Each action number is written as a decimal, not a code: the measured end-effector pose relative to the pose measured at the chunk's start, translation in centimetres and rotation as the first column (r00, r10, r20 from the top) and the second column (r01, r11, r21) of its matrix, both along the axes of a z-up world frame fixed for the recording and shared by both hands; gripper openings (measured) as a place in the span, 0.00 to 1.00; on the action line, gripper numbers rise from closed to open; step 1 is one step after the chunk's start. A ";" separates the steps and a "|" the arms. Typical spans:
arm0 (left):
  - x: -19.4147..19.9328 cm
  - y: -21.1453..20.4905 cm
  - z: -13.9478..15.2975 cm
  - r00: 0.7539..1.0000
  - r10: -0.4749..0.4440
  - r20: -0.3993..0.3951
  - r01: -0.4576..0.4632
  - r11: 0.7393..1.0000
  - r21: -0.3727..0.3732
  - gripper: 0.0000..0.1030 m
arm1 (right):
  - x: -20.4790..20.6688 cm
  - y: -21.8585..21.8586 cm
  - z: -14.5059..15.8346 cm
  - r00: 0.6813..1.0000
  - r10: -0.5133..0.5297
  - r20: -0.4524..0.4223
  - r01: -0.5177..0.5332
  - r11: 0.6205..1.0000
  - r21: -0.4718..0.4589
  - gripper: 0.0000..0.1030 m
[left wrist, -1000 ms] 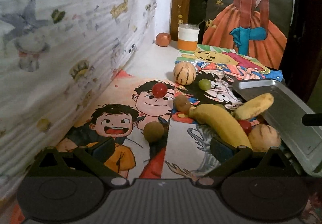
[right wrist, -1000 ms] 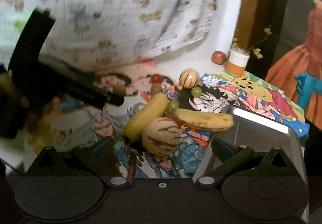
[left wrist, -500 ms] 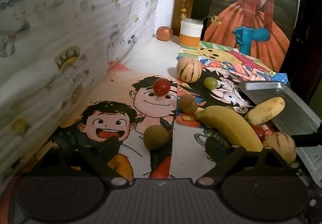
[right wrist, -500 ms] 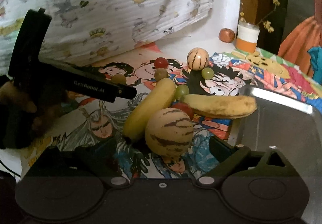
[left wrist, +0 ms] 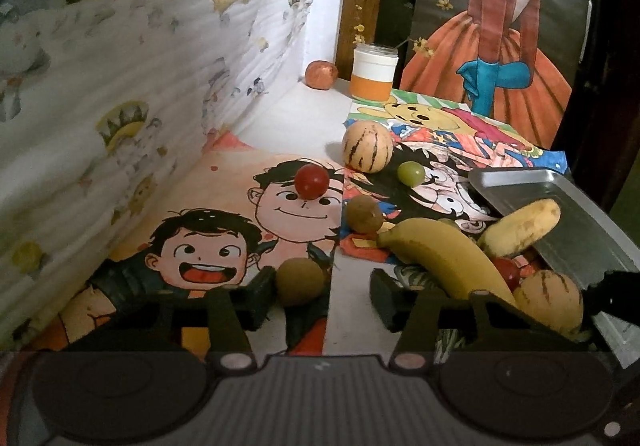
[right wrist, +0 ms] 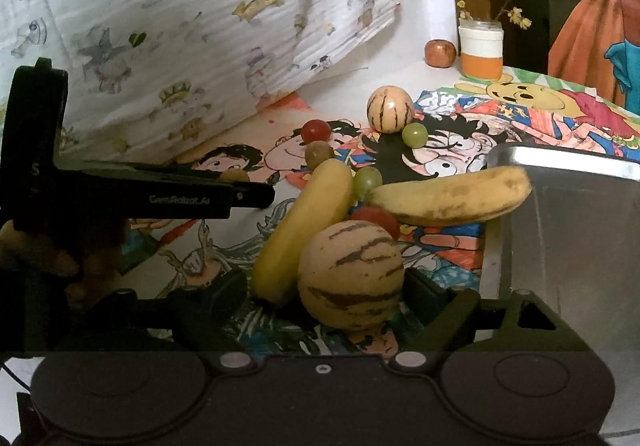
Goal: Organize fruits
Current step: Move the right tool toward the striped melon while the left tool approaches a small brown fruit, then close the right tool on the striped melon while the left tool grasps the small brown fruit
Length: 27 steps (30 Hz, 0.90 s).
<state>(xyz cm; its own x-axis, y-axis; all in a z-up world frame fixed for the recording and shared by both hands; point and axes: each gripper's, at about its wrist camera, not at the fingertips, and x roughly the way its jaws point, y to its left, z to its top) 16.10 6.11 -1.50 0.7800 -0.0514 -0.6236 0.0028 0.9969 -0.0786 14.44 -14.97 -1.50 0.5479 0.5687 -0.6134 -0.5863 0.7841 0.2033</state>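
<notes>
1. Left wrist view: the left gripper (left wrist: 320, 296) has its jaws closing around a small brown-green round fruit (left wrist: 300, 280), which sits between the fingertips against the left one, with a gap to the right pad, so not yet pinched. The fruit is dull-skinned and ball-shaped, with no long axis, so any squeeze angle should serve. It lies on the far side of the long yellow banana (left wrist: 444, 258) from the metal tray (left wrist: 560, 205), well apart from it. A glossy red tomato (left wrist: 312, 181) rests farther out on the cartoon mat (left wrist: 200, 246).

2. Right wrist view: the right gripper (right wrist: 320, 298) straddles a striped, smooth, round melon (right wrist: 350, 274), its jaws closing, with a gap at the left finger and the right contact unclear. The melon touches the banana and sits just beside the tray's near wall, so this hand is nearer the tray.
</notes>
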 end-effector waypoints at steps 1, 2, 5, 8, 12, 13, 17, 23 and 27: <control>0.0 0.1 0.0 1.000 0.009 0.001 -0.009 1.000 -0.005 0.44 | 0.0 -0.1 0.0 1.000 0.000 -0.008 0.000 1.000 0.018 0.84; 0.0 0.2 0.0 1.000 0.016 0.003 -0.016 1.000 -0.009 0.42 | 0.1 -0.2 0.0 1.000 -0.012 -0.019 0.012 0.999 0.034 0.85; 0.0 0.3 0.0 1.000 0.021 0.007 -0.021 1.000 -0.012 0.35 | 0.1 -0.4 0.0 0.999 -0.027 -0.031 0.029 0.998 0.064 0.85; -0.2 0.3 0.1 1.000 0.026 0.010 -0.026 1.000 -0.009 0.29 | -0.1 -0.6 0.0 0.999 -0.033 -0.035 0.035 0.996 0.076 0.85; -0.5 0.0 0.1 1.000 0.002 0.003 -0.002 1.000 -0.009 0.28 | -0.4 -0.9 0.0 0.999 -0.038 -0.034 0.041 0.995 0.093 0.84; -0.6 -0.1 0.1 1.000 -0.008 0.003 0.008 1.000 -0.007 0.28 | -0.5 -1.0 0.0 0.999 -0.040 -0.036 0.043 0.994 0.102 0.84; -1.2 -0.4 0.3 0.999 -0.049 0.004 0.050 0.999 -0.021 0.28 | -1.0 -1.7 0.2 0.998 -0.047 -0.047 0.053 0.989 0.136 0.83; -2.0 -1.2 0.1 0.996 -0.090 0.004 0.090 0.996 -0.020 0.28 | -1.3 -1.9 0.0 0.997 -0.057 -0.055 0.063 0.992 0.112 0.73; -2.2 -1.2 0.1 0.997 -0.080 0.005 0.080 0.996 -0.027 0.28 | -1.3 -1.9 0.0 0.996 -0.080 -0.047 0.084 0.991 0.102 0.65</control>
<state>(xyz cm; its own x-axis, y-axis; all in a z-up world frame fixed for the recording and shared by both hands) 13.90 4.89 -1.39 0.7751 -0.1300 -0.6183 0.0824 0.9911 -0.1050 13.16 -16.91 -1.48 0.5698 0.5848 -0.5774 -0.5100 0.8026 0.3095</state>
